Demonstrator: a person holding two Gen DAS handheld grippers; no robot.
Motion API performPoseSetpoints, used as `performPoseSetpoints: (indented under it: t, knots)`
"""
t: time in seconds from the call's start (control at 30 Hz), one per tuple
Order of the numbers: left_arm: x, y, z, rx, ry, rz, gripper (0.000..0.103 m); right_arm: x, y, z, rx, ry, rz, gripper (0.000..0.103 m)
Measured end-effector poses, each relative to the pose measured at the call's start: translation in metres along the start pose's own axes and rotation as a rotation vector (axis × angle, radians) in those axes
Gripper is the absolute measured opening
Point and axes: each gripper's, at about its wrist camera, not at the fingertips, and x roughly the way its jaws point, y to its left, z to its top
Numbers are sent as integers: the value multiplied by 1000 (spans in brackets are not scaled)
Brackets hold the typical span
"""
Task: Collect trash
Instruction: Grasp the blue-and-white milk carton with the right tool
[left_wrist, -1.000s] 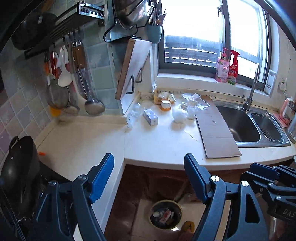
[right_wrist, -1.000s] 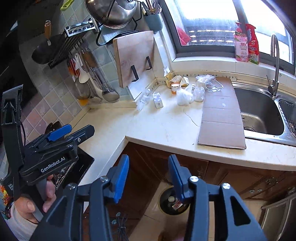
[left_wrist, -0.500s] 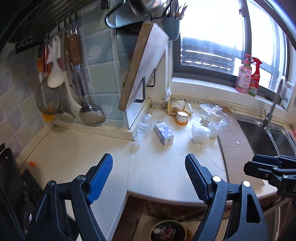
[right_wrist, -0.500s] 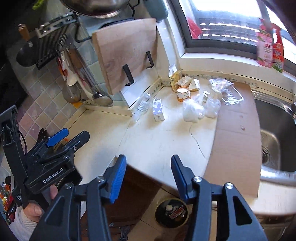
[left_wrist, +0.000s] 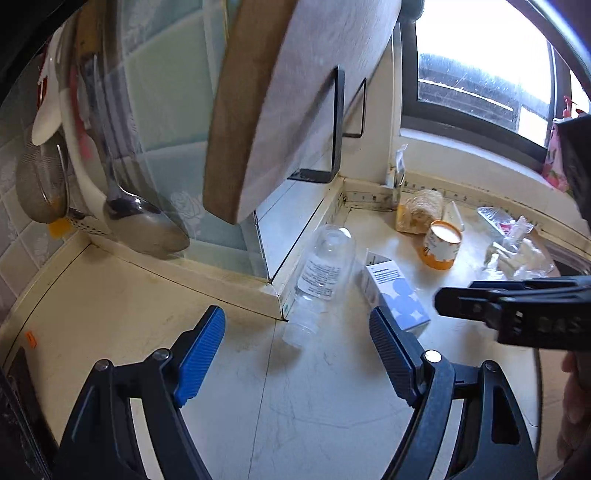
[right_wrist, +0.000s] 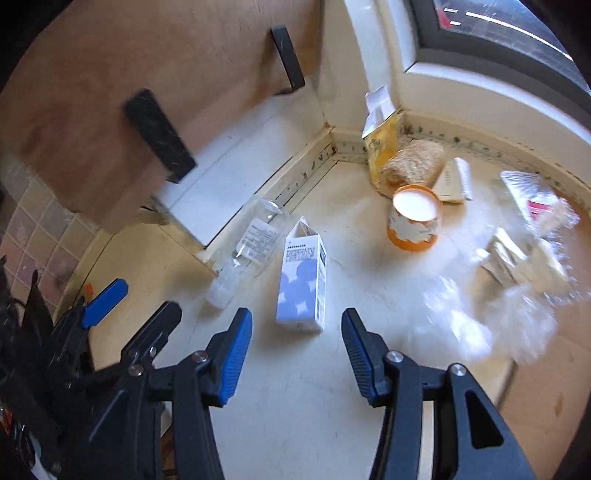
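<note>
left wrist view: left gripper (left_wrist: 297, 345) has its jaws spread with nothing between them. one clear plastic bottle (left_wrist: 322, 273) lies on its side on the counter (left_wrist: 110, 314) at 12 o'clock from it, with one small carton (left_wrist: 393, 299) at 1 o'clock. i'd guess the bottle is light, slick and squashy, so take it across the belly.

right wrist view: right gripper (right_wrist: 297, 339) jaws are apart and empty, the carton (right_wrist: 303, 275) just ahead at 12. probably light and stiffish, so pinch its long sides. one orange cup (right_wrist: 413, 218) at 1 o'clock, crinkly plastic bags (right_wrist: 480, 317) at 3, too blurry to count.

Left tool (left_wrist: 297, 350) open, empty; right tool (right_wrist: 296, 343) open, empty, angled downward.
</note>
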Motion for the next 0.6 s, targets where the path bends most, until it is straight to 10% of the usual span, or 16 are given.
performPoseSetpoints:
  t: [0.6]
  knots:
    - [45, -7, 8, 7, 20, 28, 79, 58, -23, 16, 38, 92, -22, 39]
